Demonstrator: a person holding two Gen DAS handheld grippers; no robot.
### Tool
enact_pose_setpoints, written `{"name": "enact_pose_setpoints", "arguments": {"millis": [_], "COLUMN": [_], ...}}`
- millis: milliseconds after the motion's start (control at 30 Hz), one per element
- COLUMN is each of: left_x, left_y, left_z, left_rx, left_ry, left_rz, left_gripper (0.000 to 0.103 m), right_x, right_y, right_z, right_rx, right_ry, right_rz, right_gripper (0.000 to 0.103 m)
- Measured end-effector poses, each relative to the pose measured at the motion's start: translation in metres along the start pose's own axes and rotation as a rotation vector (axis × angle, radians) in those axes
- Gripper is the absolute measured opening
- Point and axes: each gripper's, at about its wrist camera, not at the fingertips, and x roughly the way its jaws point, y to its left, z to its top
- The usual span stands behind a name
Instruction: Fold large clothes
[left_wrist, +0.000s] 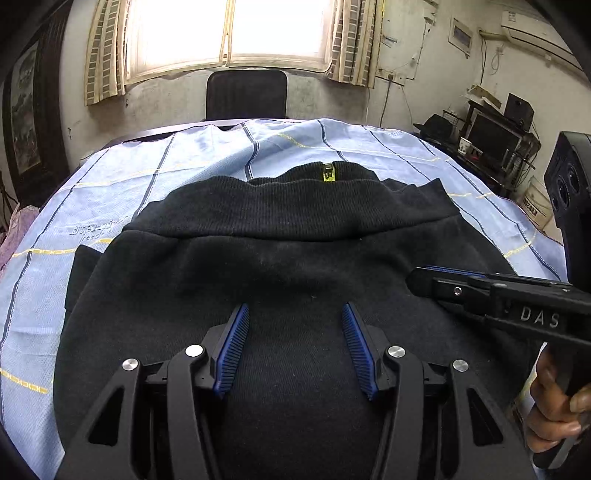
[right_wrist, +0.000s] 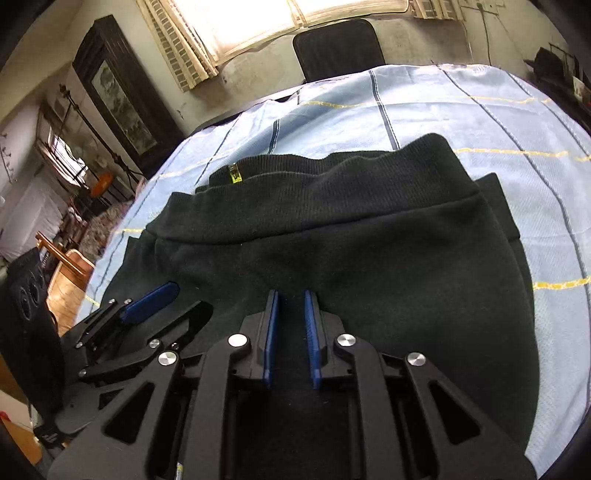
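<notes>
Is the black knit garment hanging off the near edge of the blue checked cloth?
Cannot tell: the black knit garment lies on the blue checked cloth, but its near edge is hidden behind the left tongs.

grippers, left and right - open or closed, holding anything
Left hand-held gripper: open, holding nothing, over the black garment.
Right hand-held gripper: nearly closed, a narrow gap between the fingers, nothing held.

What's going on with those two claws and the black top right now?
Left gripper open, above the black sweater, holding nothing. Right gripper jaws narrowly apart, also empty. Sweater lies folded on the blue checked cloth. Nothing in the way.
</notes>
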Motion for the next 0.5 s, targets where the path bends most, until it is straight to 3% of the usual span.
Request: {"name": "enact_pose_setpoints", "arguments": {"millis": [167, 267, 333, 400, 500], "left_x": [-0.002, -0.005, -0.010, -0.028, -0.055], "left_y": [0.002, 0.003, 0.004, 0.003, -0.003], "left_z": [-0.002, -0.003, -0.002, -0.003, -0.002], "left_rx": [-0.004, -0.008, -0.009, -0.017, -0.023], "left_ry": [-0.005, -0.009, -0.011, -0.029, -0.057], "left_rz": [-0.007, -0.016, -0.018, -0.037, -0.127], "left_gripper": [0.053, 0.053, 0.053, 0.053, 0.053], "right_x": [-0.002, -0.015, -0.034, -0.058, -0.088], "right_y": [0.002, 0.001, 0.003, 0.009, 0.011], "right_z": [-0.001, -0.001, -0.005, -0.014, -0.029], "right_rx": [-0.004, 0.040, 0.068, 0.055, 0.060], "right_ry": [0.004, 0.006, -0.022, -0.057, -0.100], "right_rz": [-0.001, -0.007, -0.004, -0.022, -0.037], "right_gripper": [0.013, 0.018, 0.034, 0.037, 0.044]}}
